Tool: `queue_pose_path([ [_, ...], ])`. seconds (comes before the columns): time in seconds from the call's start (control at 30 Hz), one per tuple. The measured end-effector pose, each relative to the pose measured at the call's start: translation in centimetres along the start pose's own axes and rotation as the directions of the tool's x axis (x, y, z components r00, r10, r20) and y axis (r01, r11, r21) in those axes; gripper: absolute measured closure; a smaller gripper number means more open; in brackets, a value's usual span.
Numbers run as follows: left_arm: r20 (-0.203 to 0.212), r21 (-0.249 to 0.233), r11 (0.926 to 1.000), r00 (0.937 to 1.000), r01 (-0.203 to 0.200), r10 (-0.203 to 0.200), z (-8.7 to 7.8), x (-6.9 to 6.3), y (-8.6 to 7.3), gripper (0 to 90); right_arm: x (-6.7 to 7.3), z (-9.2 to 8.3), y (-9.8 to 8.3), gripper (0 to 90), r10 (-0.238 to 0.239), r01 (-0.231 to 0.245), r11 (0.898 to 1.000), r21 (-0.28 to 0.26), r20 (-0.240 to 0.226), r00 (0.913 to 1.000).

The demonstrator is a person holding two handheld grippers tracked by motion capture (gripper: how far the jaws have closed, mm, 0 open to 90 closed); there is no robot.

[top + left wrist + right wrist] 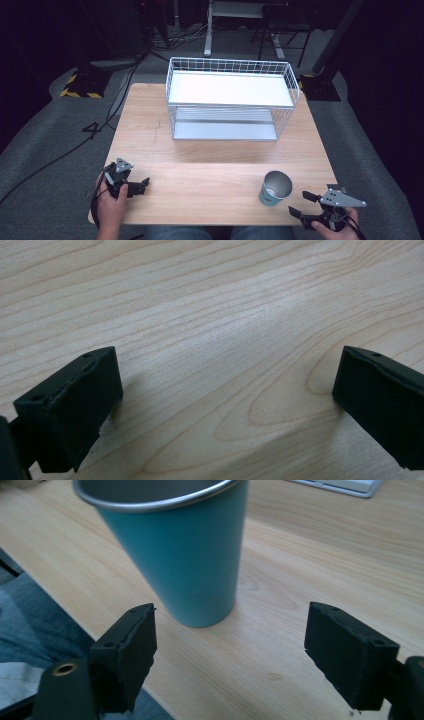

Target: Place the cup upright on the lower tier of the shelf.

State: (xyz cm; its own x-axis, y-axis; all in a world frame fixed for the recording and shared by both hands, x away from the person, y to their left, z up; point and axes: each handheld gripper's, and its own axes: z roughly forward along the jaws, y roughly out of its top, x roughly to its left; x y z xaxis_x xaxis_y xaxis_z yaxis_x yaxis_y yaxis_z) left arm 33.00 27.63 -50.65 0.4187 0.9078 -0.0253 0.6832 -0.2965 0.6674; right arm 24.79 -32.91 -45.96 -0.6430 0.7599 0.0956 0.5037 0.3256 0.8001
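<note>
Cup [275, 188]: teal, tapered, with a metal rim and lining; upright near the table's front right, with nothing seen inside.
Right gripper [303, 204]: jaws spread wide, just right of the cup and apart from it; in the right gripper view the cup [177, 550] stands beyond the gap.
Left gripper [144, 184]: at the front left, jaws parted over bare wood [225, 340].
Rack [232, 97]: white wire, two tiers, both shelves bare, at the far centre.
Table [210, 165]: pale, grained wood.
</note>
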Motion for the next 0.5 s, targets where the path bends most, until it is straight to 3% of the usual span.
queue_pose_path([
  [0.37, 0.000, 0.000, 1.0000, 1.0000, 0.000, 0.000, 0.0, 0.0, 0.0, 0.1, 1.7, 2.0, -0.3, 19.2, -0.026, 0.027, 1.000, 0.016, -0.063, 0.9977],
  [0.5, 0.000, 0.000, 1.0000, 1.0000, 0.000, 0.000, 0.0, 0.0, 0.0, 0.1, 2.2, 2.9, -0.5, 17.1, -0.034, 0.035, 0.999, 0.017, -0.060, 0.9976],
])
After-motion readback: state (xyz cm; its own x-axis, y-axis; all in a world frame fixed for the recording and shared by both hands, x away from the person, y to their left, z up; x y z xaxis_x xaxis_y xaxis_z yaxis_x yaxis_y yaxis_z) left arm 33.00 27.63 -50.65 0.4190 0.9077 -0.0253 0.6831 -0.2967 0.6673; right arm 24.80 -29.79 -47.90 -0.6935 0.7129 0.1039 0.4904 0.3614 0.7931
